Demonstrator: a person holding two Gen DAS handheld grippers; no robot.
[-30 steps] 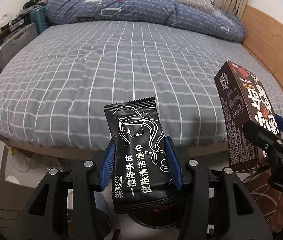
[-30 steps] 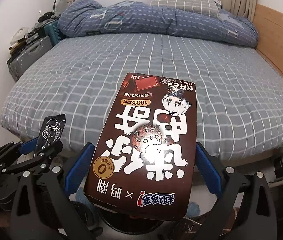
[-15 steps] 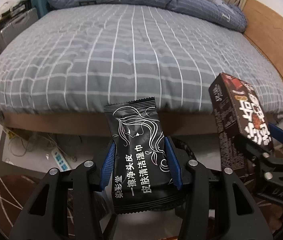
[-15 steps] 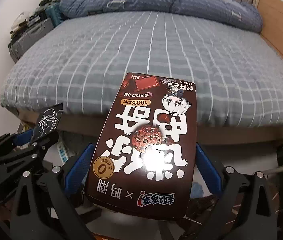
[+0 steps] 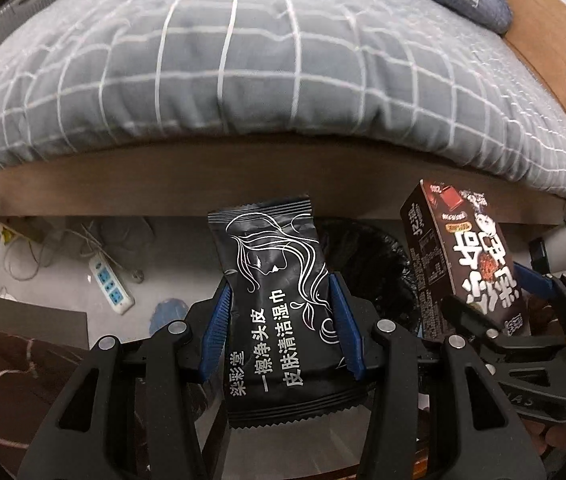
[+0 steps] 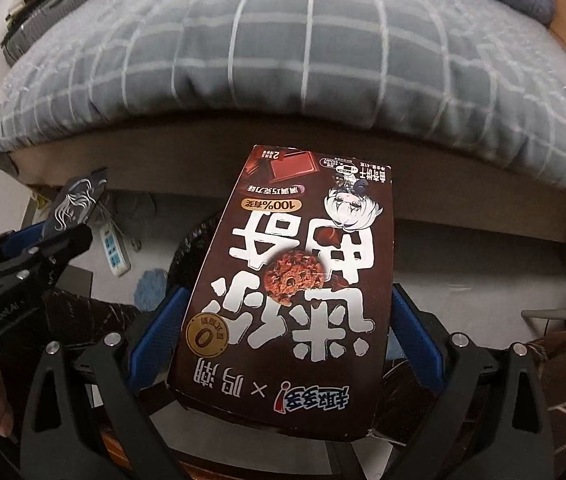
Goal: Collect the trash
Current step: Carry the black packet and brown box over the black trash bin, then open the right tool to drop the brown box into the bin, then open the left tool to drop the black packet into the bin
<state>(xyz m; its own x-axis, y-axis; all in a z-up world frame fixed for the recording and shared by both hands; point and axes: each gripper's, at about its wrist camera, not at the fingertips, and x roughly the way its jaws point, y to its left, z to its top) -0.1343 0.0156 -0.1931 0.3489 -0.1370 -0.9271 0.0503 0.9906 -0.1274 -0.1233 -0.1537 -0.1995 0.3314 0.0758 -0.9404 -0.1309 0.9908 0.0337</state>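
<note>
My left gripper [image 5: 281,300] is shut on a black wet-wipe packet [image 5: 279,300] with a white line drawing of a woman. My right gripper [image 6: 291,308] is shut on a brown chocolate cookie box [image 6: 295,280]. Both are held above a bin lined with a black bag [image 5: 367,264], which stands on the floor in front of the bed; it also shows in the right wrist view [image 6: 191,252] behind the box. The box [image 5: 467,264] and right gripper [image 5: 523,312] show at the right of the left wrist view. The packet [image 6: 77,200] and left gripper [image 6: 43,248] show at the left of the right wrist view.
A bed with a grey checked sheet [image 5: 263,60] fills the upper view, on a wooden frame [image 5: 203,184]. A white power strip [image 5: 111,284] and cables lie on the floor at left. A blue scrap [image 5: 167,312] lies near the bin. Suitcases [image 6: 51,4] stand at far left.
Both grippers have tilted and moved down from the bed top toward the floor. The black-lined bin has come into view beneath the packet and the box. Both grips are unchanged.
</note>
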